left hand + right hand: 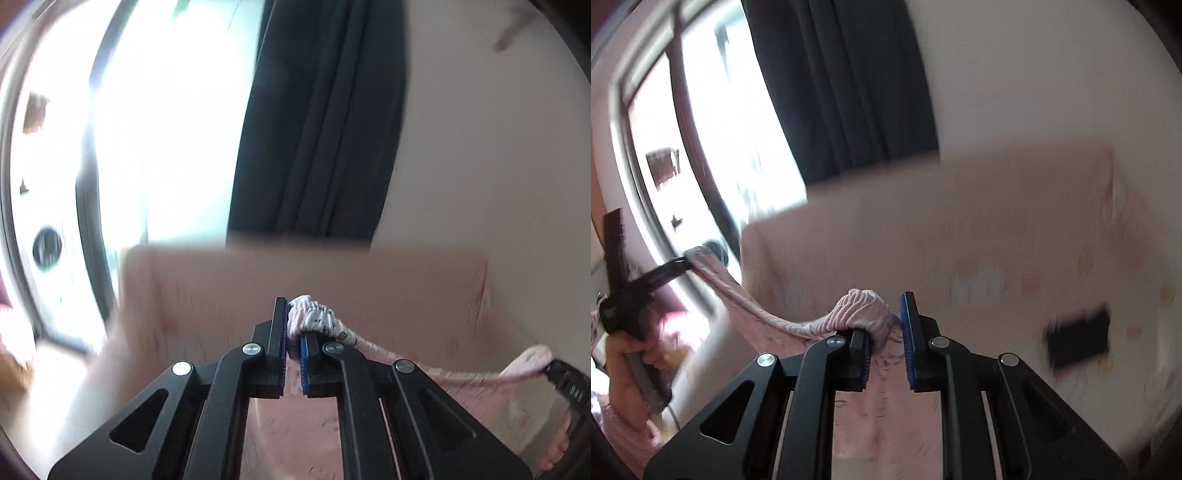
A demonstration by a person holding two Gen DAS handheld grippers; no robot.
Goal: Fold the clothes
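Pink patterned garment hangs stretched between the left gripper and right gripper, both clamped on its bunched edge, above a pink-sheeted bed. Behind stand a dark curtain, bright window and pale wall; no writing is legible.

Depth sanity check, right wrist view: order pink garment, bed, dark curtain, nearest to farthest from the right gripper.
From the right gripper:
1. Pink garment, bunched between its jaws.
2. Bed, just beyond, filling the middle.
3. Dark curtain, behind the bed, upper centre.
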